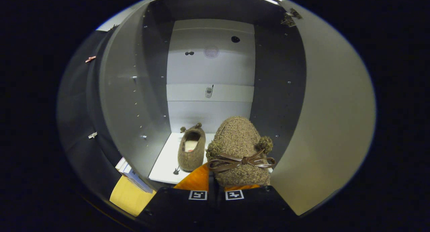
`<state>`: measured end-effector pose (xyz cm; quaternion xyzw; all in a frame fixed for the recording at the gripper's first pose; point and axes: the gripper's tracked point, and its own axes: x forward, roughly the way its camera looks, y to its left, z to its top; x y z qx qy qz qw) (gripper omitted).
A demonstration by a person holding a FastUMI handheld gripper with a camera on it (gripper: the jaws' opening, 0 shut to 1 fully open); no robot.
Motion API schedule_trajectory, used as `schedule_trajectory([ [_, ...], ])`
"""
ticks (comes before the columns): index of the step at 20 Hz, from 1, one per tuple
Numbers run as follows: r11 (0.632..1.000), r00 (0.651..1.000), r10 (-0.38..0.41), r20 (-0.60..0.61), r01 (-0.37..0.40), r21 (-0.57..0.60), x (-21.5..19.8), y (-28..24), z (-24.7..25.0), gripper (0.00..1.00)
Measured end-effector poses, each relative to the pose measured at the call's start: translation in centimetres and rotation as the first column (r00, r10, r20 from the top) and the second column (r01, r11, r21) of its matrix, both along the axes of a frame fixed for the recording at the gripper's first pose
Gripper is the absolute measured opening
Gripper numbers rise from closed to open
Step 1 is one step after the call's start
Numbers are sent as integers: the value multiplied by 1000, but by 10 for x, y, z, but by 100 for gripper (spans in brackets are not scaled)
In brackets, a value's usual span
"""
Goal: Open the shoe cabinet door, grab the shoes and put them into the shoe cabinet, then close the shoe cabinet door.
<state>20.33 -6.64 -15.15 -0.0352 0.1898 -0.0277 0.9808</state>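
A brown fuzzy slipper [239, 148] with a leather bow and pom-poms is held in my gripper [220, 186], whose fingers are shut on its heel; it hangs toe-forward at the cabinet mouth. A second matching slipper [191, 152] lies on the white cabinet floor [164, 165], to the left and a little beyond the held one, its opening towards me. The shoe cabinet stands open: its door [332, 124] swings out on the right, and its back wall [210, 71] is pale.
The cabinet's left side wall [131, 101] with rows of peg holes stands close on the left. A stack of thin books or papers [129, 173] and a yellow surface [126, 195] lie outside at the lower left. A door hinge [290, 18] shows at the upper right.
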Motion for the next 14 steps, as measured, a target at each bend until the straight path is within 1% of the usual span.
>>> schedule_trajectory([
  [3,1000,1000,3,-29,-2,13,48,-1,2,5],
  [8,1000,996,1,-88,2,28,107,-7,-9,5],
  [10,999,994,-3,-111,7,36,129,-9,-20,5],
  [14,999,981,-20,-195,25,20,163,-15,-61,4],
])
